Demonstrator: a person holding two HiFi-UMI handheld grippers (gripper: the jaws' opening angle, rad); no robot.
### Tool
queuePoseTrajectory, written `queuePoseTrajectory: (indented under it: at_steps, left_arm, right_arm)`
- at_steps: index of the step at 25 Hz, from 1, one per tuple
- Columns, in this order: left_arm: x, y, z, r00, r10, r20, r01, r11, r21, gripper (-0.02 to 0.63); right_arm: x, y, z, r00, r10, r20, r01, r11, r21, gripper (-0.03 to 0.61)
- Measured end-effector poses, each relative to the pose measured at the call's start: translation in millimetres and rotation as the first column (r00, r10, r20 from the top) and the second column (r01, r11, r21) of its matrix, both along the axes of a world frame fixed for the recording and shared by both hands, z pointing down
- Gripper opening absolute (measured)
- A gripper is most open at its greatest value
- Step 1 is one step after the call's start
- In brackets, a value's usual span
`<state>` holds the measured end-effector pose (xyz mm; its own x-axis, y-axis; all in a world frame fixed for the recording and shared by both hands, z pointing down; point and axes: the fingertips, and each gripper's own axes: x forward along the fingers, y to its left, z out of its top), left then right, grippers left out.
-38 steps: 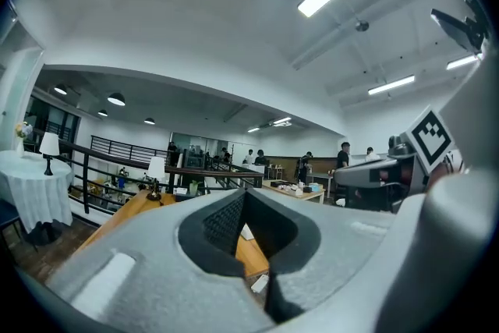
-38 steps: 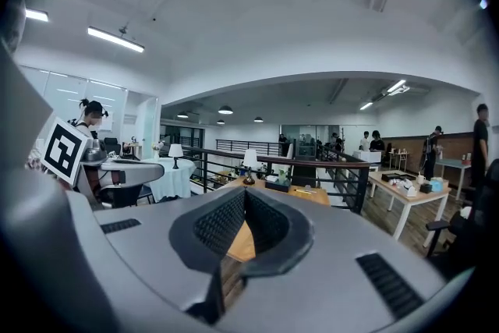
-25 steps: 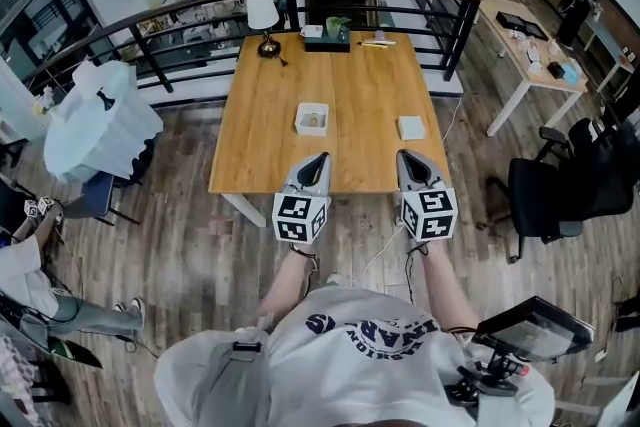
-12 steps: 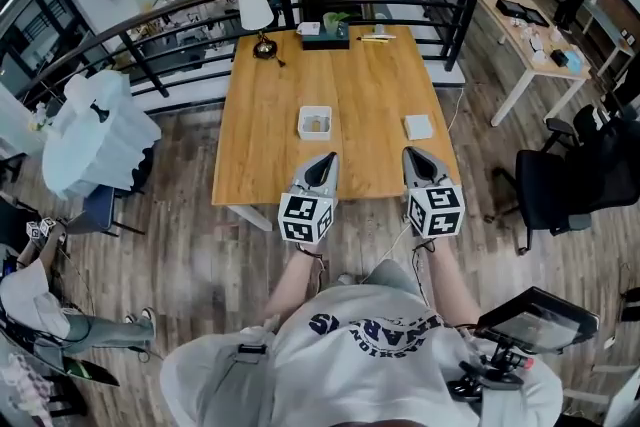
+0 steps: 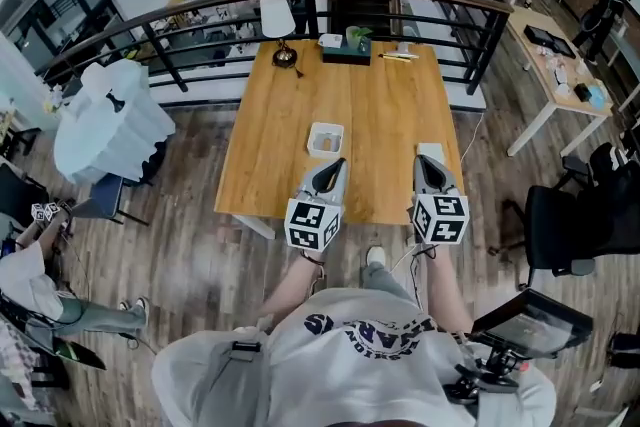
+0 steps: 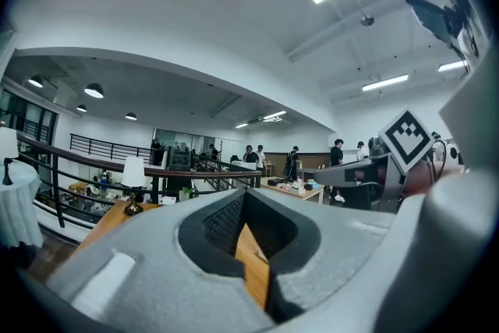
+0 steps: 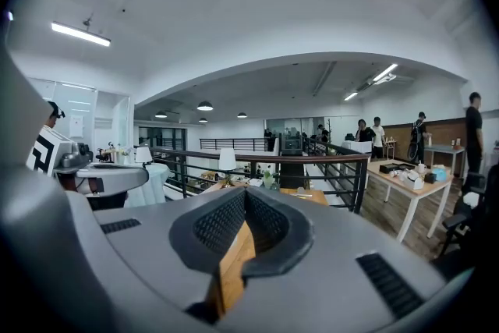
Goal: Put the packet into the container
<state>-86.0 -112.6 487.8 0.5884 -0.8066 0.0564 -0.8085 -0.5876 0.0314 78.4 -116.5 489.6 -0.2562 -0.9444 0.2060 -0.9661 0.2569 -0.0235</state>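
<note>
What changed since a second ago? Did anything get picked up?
The left hand-held gripper moved forward over the table toward the container. The right hand-held gripper moved forward up to the packet. Nothing was grabbed or let go, and both are shut and empty. Packet and container lie where they were.

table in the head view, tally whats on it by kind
lamp: 1
container: 1
packet: 1
dark tray: 1
total: 4, not counting the small bits by the tray, which are too small to tell
</note>
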Motion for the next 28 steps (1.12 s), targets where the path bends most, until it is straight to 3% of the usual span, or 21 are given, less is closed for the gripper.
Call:
queuePoseTrajectory:
  at_steps: [9,18,28]
  left_arm:
    - [38.6,-78.6,-6.8,1.000,-0.028,-0.008,0.028,0.999,0.028,0.003]
    - [74.9,-150.8,-8.0,0.998,-0.052,-0.018,0.053,0.998,0.029,0.003]
    - [89.8,-203.2,-3.8,0.992,-0.128,0.003,0.128,0.992,0.019,0.003]
  right_arm:
    - [44.4,-92.5,-9.7,1.000,-0.016,-0.003,0.016,0.999,0.036,0.008]
    - [75.7,-177.3,-1.8,0.998,-0.061,0.022,0.061,0.998,0.015,0.008]
    - [103.2,-239.0,-9.8,0.987,-0.152,0.045,0.150,0.988,0.040,0.008]
